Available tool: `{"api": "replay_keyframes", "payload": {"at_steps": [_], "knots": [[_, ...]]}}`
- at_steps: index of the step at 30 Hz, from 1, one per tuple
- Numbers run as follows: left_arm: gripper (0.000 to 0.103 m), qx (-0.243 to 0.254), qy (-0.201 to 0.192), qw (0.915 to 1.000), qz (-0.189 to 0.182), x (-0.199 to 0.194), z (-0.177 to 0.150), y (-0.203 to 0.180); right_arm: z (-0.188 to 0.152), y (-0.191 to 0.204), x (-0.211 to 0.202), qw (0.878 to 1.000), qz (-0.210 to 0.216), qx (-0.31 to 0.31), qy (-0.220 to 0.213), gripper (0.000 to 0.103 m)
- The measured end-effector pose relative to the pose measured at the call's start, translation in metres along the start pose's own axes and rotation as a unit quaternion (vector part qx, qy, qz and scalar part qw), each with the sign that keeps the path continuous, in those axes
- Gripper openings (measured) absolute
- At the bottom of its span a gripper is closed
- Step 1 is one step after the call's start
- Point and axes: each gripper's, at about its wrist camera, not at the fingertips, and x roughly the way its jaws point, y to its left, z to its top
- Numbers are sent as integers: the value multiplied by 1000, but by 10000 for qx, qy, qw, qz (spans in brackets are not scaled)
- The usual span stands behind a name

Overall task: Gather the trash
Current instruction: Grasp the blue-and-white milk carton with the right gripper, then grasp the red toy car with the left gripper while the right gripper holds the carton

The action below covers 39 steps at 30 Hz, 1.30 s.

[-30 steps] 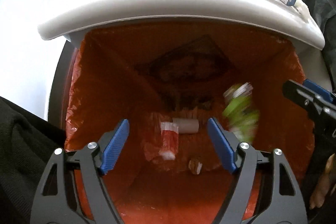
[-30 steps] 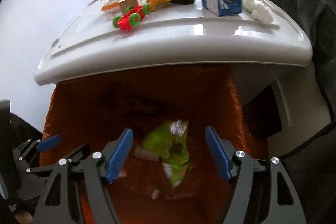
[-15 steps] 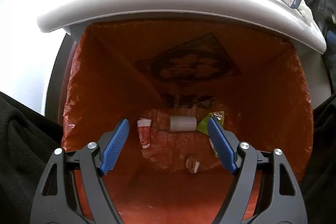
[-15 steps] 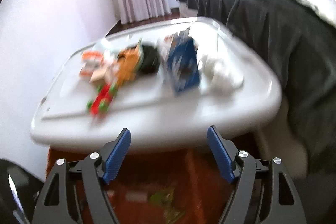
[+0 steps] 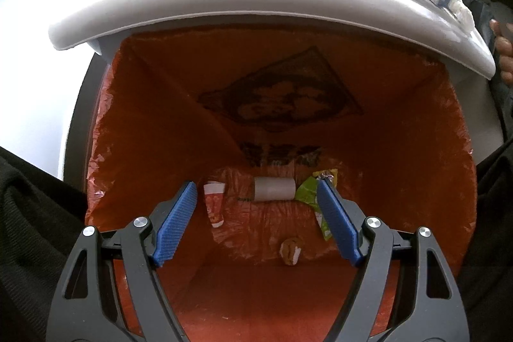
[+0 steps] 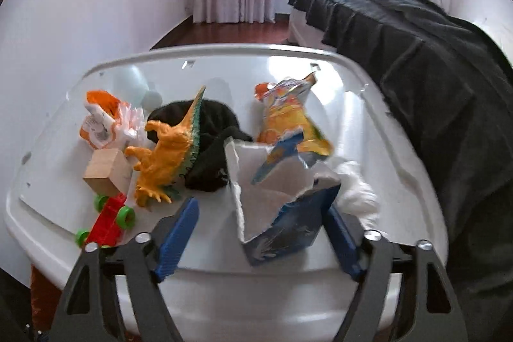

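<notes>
My left gripper [image 5: 256, 221] is open and empty over the orange bin bag [image 5: 154, 124]. In the bag lie a green wrapper [image 5: 307, 191], a white paper roll [image 5: 274, 188], a red-and-white tube [image 5: 214, 203] and a small crumpled scrap [image 5: 290, 250]. My right gripper [image 6: 261, 233] is open at the front edge of the white table [image 6: 288, 287]. A torn blue carton [image 6: 282, 213] stands between its fingers, untouched. An orange snack bag [image 6: 290, 114] lies behind the carton, and an orange-white wrapper [image 6: 102, 120] lies at far left.
Toys sit on the table: an orange dinosaur [image 6: 166, 149], a wooden block [image 6: 105, 170], a red car with green wheels [image 6: 107, 223]. A black cloth [image 6: 218, 130] and white tissue [image 6: 356, 191] lie there too. A dark blanket [image 6: 433, 79] covers the right.
The green wrapper dropped from my right gripper into the bag and settled. My right gripper rose from the bag to the table and now brackets the blue carton. The left gripper stayed.
</notes>
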Motion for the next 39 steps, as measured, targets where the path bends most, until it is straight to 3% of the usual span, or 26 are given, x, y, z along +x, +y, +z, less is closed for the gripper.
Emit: {"api": "replay_keyframes", "payload": {"at_steps": [1, 5, 8, 14, 18, 21, 25, 33, 39], "knots": [[75, 5, -2, 10000, 2, 0, 0, 0, 0, 2, 8, 9999, 47, -33, 101, 48], [75, 58, -74, 9999, -36, -3, 1, -3, -3, 5, 14, 10000, 29, 38, 77, 47], [75, 131, -227, 9996, -106, -9, 0, -5, -3, -2, -1, 9993, 240, 265, -50, 47], [75, 348, -847, 9947, -462, -40, 9, -15, -27, -34, -87, 9879, 649, 1117, -862, 47], [75, 504, -1206, 9903, -463, -54, 39, -30, -55, -60, -115, 9809, 389, 1527, -1141, 47], [75, 326, -1394, 9873, -682, -56, 72, -39, -54, -73, -109, 9774, 374, 1762, -1104, 47], [75, 376, -1574, 9844, -695, -44, 106, -57, -55, -77, -102, 9747, 438, 1928, -1044, 47], [75, 791, -2125, 9729, -457, -19, 130, -75, -49, -68, -103, 9760, 541, 1778, -1137, 47], [75, 666, -2174, 9728, -446, -5, 155, -81, -44, -63, -98, 9769, 621, 1733, -1087, 47]]}}
